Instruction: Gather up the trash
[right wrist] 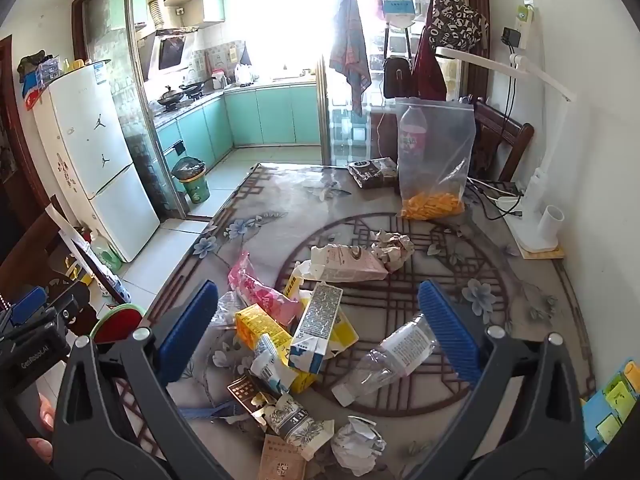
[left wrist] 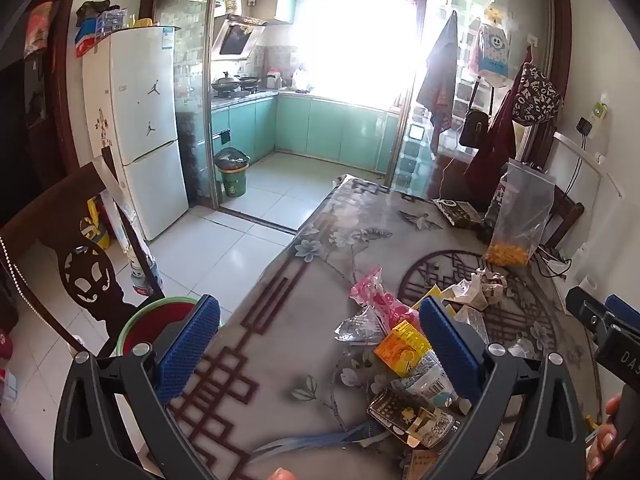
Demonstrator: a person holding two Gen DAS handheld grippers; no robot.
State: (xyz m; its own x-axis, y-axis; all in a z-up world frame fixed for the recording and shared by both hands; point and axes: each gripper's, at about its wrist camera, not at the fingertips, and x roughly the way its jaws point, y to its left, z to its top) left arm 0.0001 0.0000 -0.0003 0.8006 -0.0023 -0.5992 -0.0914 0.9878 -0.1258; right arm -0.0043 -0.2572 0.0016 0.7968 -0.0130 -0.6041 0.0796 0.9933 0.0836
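Both the left hand-held gripper (left wrist: 320,344) and the right hand-held gripper (right wrist: 320,332) are held wide apart, nothing clamped. The trash pile (right wrist: 304,332) is seen low in the frame on the table (right wrist: 500,248). Nothing appears collected yet; the green basin (left wrist: 160,312) at lower left looks unfilled.

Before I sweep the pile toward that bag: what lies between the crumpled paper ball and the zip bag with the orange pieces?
Bare tablecloth only. In the right wrist view, nothing sits between the crumpled paper ball and the zip bag.
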